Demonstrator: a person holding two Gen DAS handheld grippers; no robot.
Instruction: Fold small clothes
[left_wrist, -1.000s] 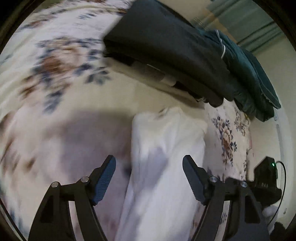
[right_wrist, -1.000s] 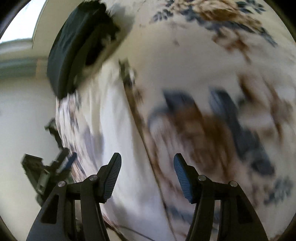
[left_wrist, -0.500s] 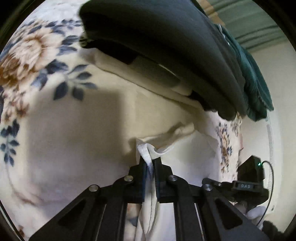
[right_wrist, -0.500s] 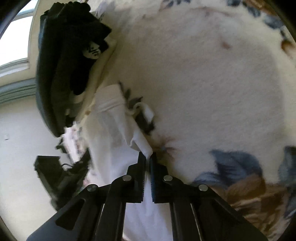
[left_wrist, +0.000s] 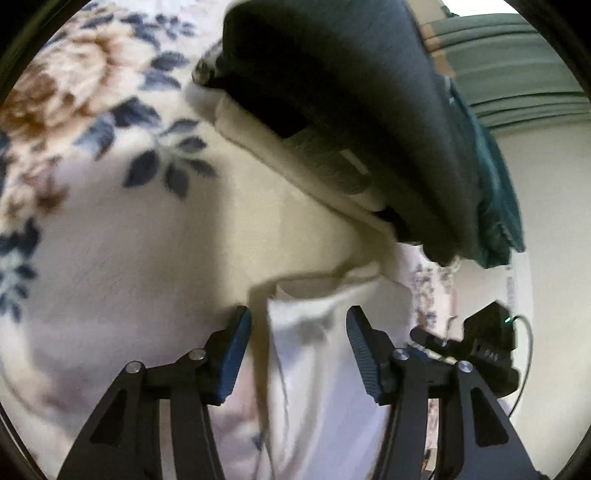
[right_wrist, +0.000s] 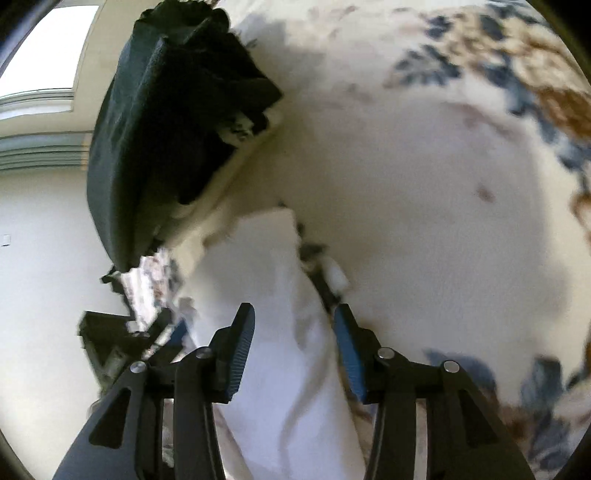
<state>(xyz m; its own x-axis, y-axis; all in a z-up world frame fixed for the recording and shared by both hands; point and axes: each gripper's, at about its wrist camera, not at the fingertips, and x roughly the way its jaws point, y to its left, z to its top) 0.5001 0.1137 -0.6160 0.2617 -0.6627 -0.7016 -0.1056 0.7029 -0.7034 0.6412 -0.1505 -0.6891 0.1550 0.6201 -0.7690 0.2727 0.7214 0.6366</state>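
Note:
A small white garment lies folded lengthwise on the floral blanket. My left gripper is open, its jaws standing on either side of the garment's top edge without holding it. In the right wrist view the same white garment runs between the open jaws of my right gripper, which is empty just above the cloth. Each gripper shows in the other's view as a black shape at the blanket's edge: the right one and the left one.
A stack of folded clothes, black on top with cream layers beneath and a dark green piece behind, sits just beyond the garment; it also shows in the right wrist view. Pale wall and window lie beyond the bed.
Both grippers were shut on the white garment's edges half a second ago; both have now opened and let the cloth go, leaving it lying on the blanket.

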